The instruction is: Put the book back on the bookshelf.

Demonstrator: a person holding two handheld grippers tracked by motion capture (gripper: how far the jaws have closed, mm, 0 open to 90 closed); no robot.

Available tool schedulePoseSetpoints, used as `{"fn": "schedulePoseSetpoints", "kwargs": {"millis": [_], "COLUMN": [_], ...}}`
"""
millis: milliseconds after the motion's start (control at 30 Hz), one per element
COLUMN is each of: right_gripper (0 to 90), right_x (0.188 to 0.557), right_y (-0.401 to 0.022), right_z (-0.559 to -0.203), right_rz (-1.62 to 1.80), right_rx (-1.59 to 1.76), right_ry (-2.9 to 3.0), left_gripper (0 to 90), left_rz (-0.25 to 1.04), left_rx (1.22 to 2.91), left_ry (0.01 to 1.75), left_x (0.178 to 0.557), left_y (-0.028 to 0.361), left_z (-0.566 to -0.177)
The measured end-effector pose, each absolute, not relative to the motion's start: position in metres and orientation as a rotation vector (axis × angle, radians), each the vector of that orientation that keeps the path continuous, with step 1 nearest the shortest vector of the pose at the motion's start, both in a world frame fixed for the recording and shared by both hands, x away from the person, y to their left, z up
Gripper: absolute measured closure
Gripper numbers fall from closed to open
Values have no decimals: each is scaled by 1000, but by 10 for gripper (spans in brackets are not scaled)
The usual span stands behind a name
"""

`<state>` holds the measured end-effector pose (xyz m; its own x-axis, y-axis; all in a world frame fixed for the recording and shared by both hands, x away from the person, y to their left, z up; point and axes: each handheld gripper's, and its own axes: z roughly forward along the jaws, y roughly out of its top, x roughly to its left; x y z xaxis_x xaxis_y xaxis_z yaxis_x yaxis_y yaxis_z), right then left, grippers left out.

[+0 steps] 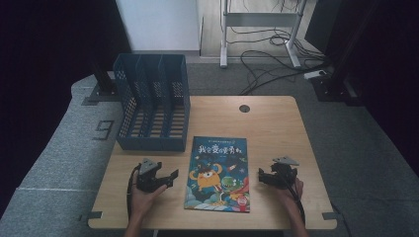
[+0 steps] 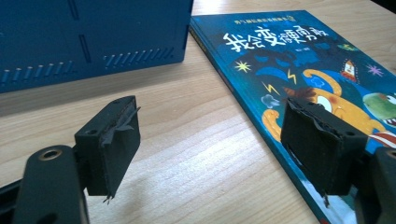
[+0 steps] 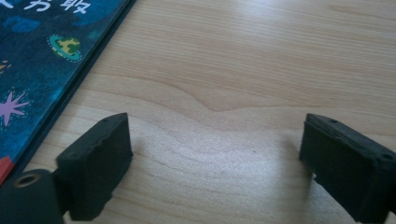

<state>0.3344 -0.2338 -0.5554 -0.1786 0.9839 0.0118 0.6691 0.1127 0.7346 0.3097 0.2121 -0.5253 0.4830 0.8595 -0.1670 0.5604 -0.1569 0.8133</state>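
Observation:
A picture book (image 1: 218, 173) with a dark blue cover, an orange monster and white characters lies flat in the middle of the wooden table (image 1: 276, 128). My left gripper (image 1: 164, 178) rests on the table just left of the book, open, with nothing between its pads. In the left gripper view its jaws (image 2: 212, 140) stand wide over bare wood, the right pad over the book's (image 2: 299, 60) left edge. My right gripper (image 1: 264, 177) sits just right of the book, open and empty. Its view shows the gripper (image 3: 215, 158) above bare wood, with the book's edge (image 3: 42, 70) at the left.
A dark blue file rack (image 1: 152, 101) with three slots stands at the table's back left, close behind my left gripper; its wall (image 2: 88, 37) fills that view's top left. A round cable hole (image 1: 244, 108) is near the far edge. Cables lie on the floor beyond.

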Motion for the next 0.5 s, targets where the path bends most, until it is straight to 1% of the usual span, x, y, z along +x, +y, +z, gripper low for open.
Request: {"fn": "schedulePoseSetpoints", "kwargs": {"millis": [333, 500], "right_gripper": [129, 133], "right_x": [333, 332], "right_y": [-238, -239], "right_z": [-555, -552], "right_rz": [860, 878], "right_rx": [1626, 1628], "right_ry": [1884, 1870], "left_gripper": [199, 199], "left_rz": [397, 395], "left_rx": [1898, 1891], "left_ry": [1173, 1170], "left_x": [312, 312], "left_y": [201, 200], "left_z": [-530, -530]}}
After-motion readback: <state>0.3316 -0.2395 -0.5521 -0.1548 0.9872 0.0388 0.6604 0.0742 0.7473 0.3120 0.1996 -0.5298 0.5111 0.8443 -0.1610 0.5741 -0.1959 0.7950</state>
